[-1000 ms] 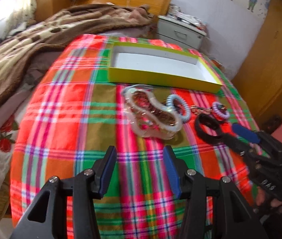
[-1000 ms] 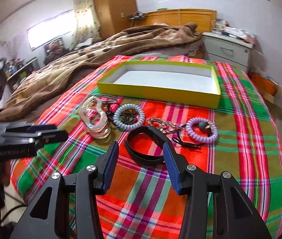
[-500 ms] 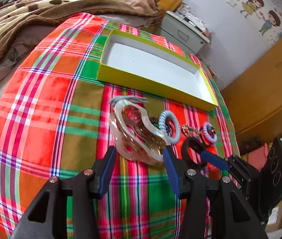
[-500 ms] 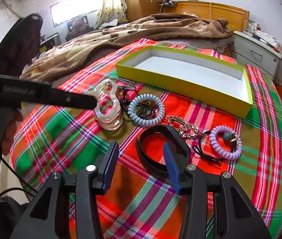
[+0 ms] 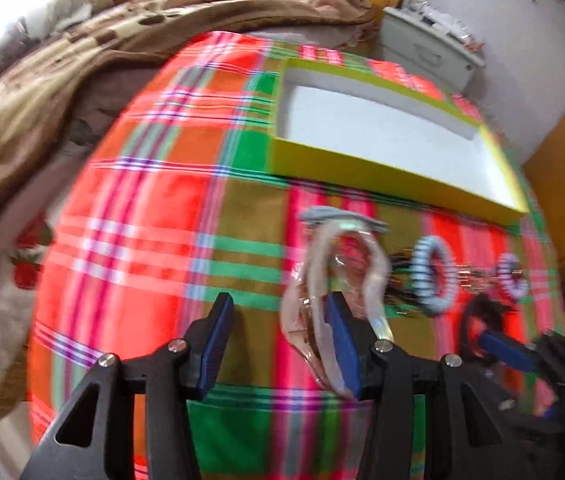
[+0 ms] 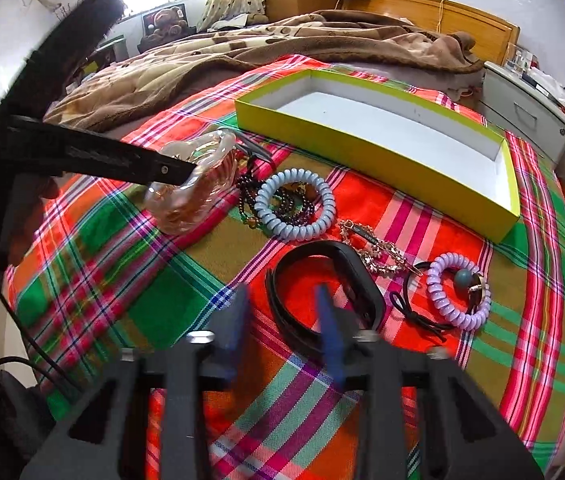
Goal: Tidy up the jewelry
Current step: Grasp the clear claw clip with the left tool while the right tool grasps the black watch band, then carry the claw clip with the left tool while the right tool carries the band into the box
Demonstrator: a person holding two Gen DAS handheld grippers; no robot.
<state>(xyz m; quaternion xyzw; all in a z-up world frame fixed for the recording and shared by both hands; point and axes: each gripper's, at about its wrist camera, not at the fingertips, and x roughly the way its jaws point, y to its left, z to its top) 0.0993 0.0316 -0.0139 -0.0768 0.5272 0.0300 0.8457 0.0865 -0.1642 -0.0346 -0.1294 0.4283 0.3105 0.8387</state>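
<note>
The left tool is open, its right finger poked inside the clear hair claw lying on the plaid cloth. The right tool is also open, its tips over the black band. The blue coil, beads, gold chain and lilac coil lie near the yellow box.
</note>
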